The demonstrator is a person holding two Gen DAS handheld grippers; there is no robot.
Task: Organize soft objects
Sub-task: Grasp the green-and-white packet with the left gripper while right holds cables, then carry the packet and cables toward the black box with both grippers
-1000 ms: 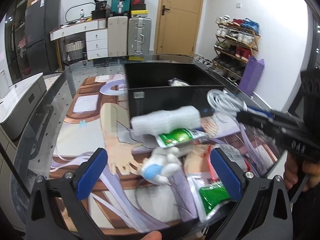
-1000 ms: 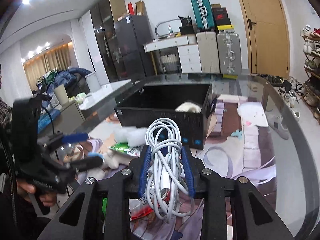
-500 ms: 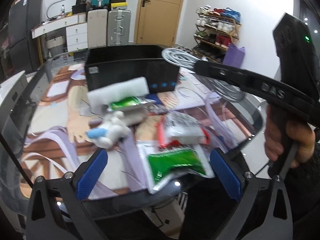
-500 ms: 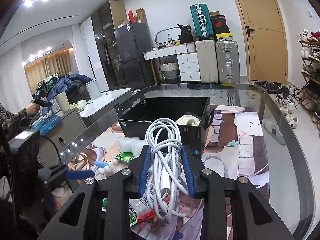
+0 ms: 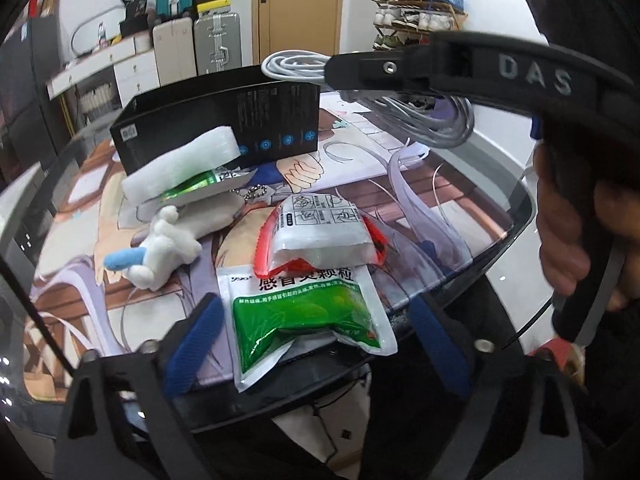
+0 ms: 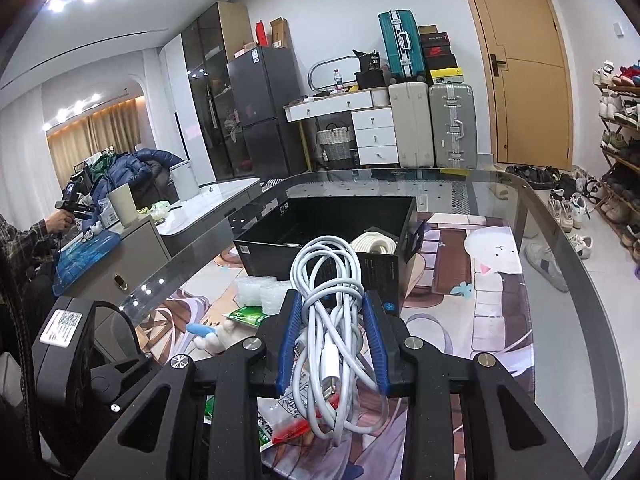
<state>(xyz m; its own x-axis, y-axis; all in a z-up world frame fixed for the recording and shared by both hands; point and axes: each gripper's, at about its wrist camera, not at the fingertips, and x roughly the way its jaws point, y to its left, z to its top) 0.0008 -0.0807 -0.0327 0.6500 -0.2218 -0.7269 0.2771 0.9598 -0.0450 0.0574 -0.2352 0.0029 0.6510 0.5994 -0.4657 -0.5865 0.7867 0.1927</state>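
My right gripper [image 6: 331, 326] is shut on a coiled white cable [image 6: 328, 280] and holds it above the table, short of the open black box [image 6: 320, 236]. The cable [image 5: 304, 65] and the right gripper also show in the left wrist view. My left gripper [image 5: 312, 336] is open and empty over the table's near edge, above a green-and-white pouch [image 5: 300, 312]. Behind the pouch lie a red-and-white packet [image 5: 320, 236], a white plush toy with a blue part [image 5: 160, 248], and a white foam block [image 5: 180, 168] on another green pouch [image 5: 196, 188].
A white roll [image 6: 374, 242] lies inside the black box. The glass table [image 6: 560, 280] has a printed mat on it. A grey cabinet [image 6: 120, 264] stands at the left. Suitcases [image 6: 432, 124] and a shoe rack [image 6: 616, 128] line the far walls.
The left gripper pulled back and turned toward the near table edge, over the green pouch. The right gripper rose with the cable in it and now looks down on the black box.
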